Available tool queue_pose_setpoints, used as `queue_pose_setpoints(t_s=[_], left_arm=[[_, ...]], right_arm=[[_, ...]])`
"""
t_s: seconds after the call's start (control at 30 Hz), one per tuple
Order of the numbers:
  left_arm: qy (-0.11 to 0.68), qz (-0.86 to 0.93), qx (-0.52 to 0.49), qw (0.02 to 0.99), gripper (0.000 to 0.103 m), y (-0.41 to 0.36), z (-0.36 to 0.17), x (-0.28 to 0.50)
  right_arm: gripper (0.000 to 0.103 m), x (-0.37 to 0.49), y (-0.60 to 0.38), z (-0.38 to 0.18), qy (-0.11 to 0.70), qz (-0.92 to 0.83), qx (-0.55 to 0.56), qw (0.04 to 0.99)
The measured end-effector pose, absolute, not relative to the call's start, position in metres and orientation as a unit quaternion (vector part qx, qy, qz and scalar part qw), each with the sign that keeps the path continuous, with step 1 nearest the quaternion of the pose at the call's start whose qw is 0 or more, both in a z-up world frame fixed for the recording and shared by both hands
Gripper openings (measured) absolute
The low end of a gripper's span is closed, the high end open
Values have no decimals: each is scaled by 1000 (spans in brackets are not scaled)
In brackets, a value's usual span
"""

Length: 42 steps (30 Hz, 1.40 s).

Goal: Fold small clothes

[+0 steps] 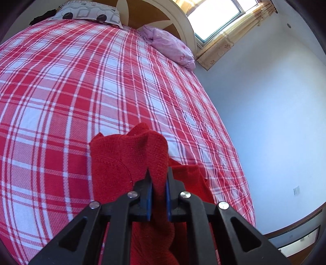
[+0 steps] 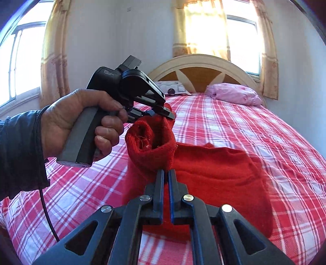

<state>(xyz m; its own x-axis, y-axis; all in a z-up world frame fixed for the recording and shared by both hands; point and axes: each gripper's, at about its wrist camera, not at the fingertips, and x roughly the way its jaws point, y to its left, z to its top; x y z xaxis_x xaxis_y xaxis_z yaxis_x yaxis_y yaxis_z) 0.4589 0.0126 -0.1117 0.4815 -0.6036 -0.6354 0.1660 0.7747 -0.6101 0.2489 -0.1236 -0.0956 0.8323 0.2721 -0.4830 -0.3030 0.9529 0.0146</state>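
Note:
A red knitted garment (image 2: pixel 220 173) lies partly on the red and white plaid bed (image 2: pixel 254 126), with one tubular end lifted off it. My left gripper (image 1: pixel 158 179) is shut on a fold of the red garment (image 1: pixel 126 161) and holds it above the bed. In the right wrist view the left gripper (image 2: pixel 170 113) pinches the top of the lifted end, with a hand on its handle. My right gripper (image 2: pixel 166 171) is shut on the lower edge of the same lifted end. The opening of the knit tube faces the right camera.
A pink pillow (image 2: pixel 234 94) and a patterned pillow (image 1: pixel 87 13) lie by the headboard (image 2: pixel 201 67). Curtained windows (image 2: pixel 240 36) are behind the bed. A white wall (image 1: pixel 275 122) runs along the bed's right side. A cable (image 2: pixel 46 214) hangs from the left hand.

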Motion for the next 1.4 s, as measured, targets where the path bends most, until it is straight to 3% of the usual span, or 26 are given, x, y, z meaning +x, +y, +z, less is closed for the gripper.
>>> queue_pose_setpoints(t_s=[0.37, 0.4, 0.43, 0.47, 0.5, 0.53, 0.83, 0.9, 0.93, 0.97, 1.4], left_arm=[[474, -238, -214, 820, 10, -36, -121, 463], [476, -237, -215, 819, 10, -35, -122, 464], [476, -237, -217, 819, 10, -35, -123, 463], [477, -237, -219, 818, 10, -34, -124, 463], [477, -237, -220, 817, 10, -33, -124, 463], [478, -237, -221, 816, 10, -34, -124, 463], [493, -246, -187, 813, 10, -47, -119, 459], [499, -247, -177, 812, 10, -50, -119, 459], [501, -249, -173, 811, 10, -51, -119, 458], [503, -251, -167, 810, 10, -53, -118, 457], [484, -289, -169, 808, 10, -85, -99, 454]], right_arm=[[0, 259, -174, -108, 312, 160, 55, 935], [4, 259, -173, -110, 320, 170, 66, 930], [25, 259, -172, -112, 330, 184, 80, 922], [64, 260, -171, -115, 338, 202, 95, 914], [76, 259, -172, -115, 336, 213, 112, 911], [79, 258, -173, -115, 324, 227, 138, 908], [78, 274, -151, -113, 335, 227, 132, 905], [60, 276, -141, -109, 330, 233, 120, 907], [27, 278, -135, -108, 328, 229, 104, 910], [15, 282, -134, -109, 333, 226, 101, 910], [13, 258, -208, -98, 303, 189, 176, 917]])
